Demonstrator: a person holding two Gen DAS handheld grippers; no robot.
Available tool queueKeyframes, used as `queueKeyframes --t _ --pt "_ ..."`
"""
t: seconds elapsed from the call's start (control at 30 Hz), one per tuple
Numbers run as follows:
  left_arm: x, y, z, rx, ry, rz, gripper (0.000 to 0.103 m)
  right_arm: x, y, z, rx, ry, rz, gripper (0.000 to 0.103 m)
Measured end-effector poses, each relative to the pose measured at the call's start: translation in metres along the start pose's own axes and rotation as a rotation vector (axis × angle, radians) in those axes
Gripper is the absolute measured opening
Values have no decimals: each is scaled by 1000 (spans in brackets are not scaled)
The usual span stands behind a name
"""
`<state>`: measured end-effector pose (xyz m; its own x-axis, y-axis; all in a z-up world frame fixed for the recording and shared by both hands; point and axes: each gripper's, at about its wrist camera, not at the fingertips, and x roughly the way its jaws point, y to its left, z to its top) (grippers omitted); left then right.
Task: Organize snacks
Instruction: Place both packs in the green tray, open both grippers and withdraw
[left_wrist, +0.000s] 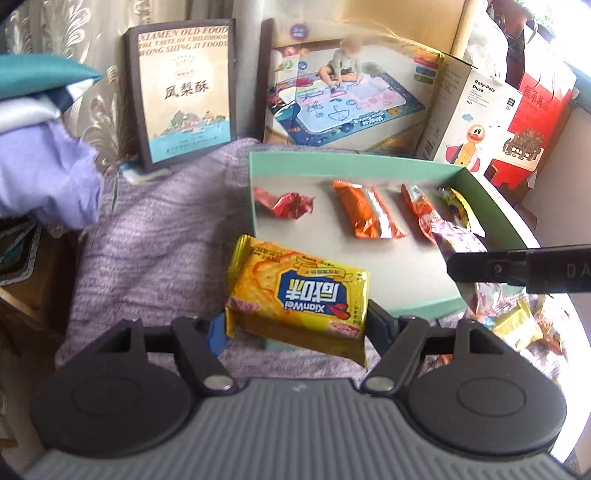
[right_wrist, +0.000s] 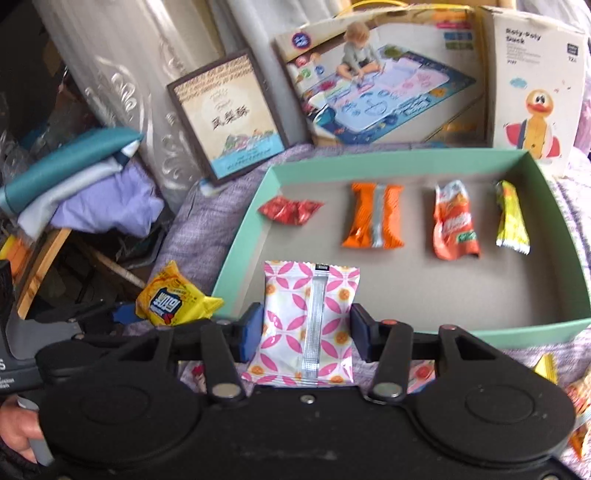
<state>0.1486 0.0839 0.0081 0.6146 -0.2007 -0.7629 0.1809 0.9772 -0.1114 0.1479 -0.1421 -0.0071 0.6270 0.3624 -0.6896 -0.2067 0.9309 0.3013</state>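
The yellow cracker pack (left_wrist: 299, 295) is pinched in the left gripper (left_wrist: 295, 325), just outside the near left corner of the green tray (right_wrist: 424, 157). The right gripper (right_wrist: 306, 332) clamps the pink-patterned packet (right_wrist: 308, 325) over the tray's near edge. Four snacks lie along the far wall; the near tray floor is bare.

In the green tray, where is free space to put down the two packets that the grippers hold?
The tray floor is bare along its near half, between the row of four snacks and the front wall. Smaller gaps lie between the red wrapper and orange packet. The far row is crowded; loose snacks pile outside the tray.
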Motion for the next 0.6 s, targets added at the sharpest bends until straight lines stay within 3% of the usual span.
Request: queueKeyframes --t 0.2,0.37,0.47,0.5,0.53,0.57,0.6 --pt "58 -27 44 39 50 -10 72 33 -43 32 77 16 -56 50" --pt "95 -36 51 71 97 15 72 58 -62 36 98 45 -59 50" --pt "107 -34 51 66 114 51 80 75 -67 38 116 66 -53 53" --pt "107 -33 51 64 113 62 92 78 -69 38 126 75 -49 58" --pt "106 -33 50 63 105 69 103 79 -70 38 135 77 -41 75" --pt "102 -32 50 66 89 73 103 78 -70 37 136 63 -36 90" --pt "100 -32 50 67 83 71 103 74 -69 36 130 45 -34 95"
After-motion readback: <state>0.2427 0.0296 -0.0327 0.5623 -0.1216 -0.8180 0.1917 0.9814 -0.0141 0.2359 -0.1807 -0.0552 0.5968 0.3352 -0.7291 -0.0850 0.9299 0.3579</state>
